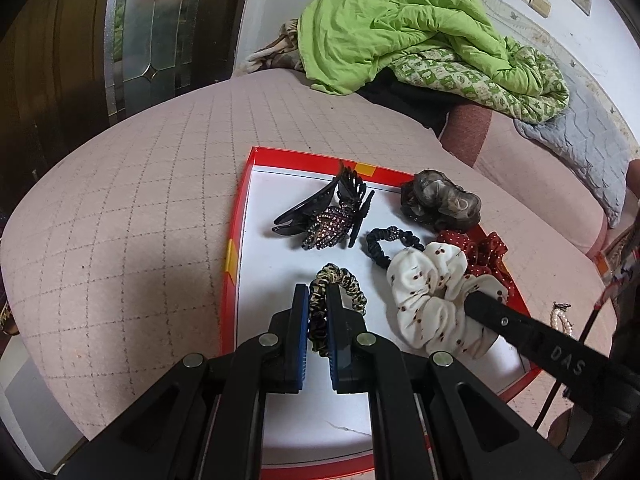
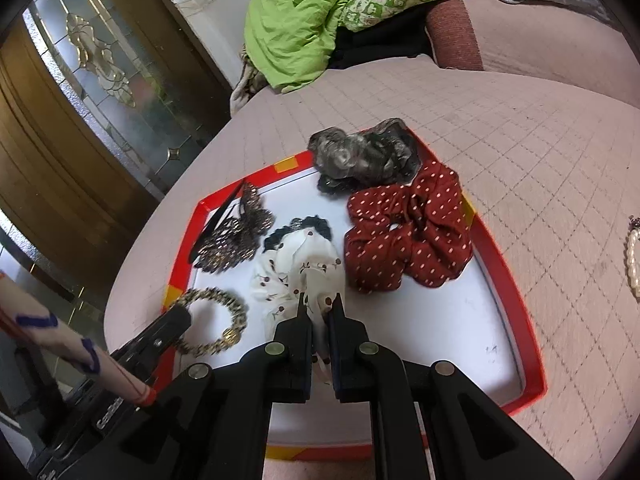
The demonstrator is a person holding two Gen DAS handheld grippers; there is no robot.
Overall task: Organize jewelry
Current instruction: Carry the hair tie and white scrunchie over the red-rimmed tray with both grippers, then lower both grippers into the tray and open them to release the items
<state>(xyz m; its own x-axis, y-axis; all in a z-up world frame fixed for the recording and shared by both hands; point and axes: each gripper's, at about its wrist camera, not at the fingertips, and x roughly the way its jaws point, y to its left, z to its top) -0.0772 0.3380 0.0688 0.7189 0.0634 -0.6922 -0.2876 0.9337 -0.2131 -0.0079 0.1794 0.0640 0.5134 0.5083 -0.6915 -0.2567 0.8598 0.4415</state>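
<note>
Because both hair ties need sorting, each tool pinches one inside the red tray on the pink bed. The left gripper has its fingers nearly closed on the leopard scrunchie, a thin gold and black ring, lying near the tray's left wall. The right gripper squeezes the white scrunchie, puffy with little red dots, in the middle. A red dotted scrunchie and sparkly hair claw lie close by. A pearl piece waits outside the tray.
</note>
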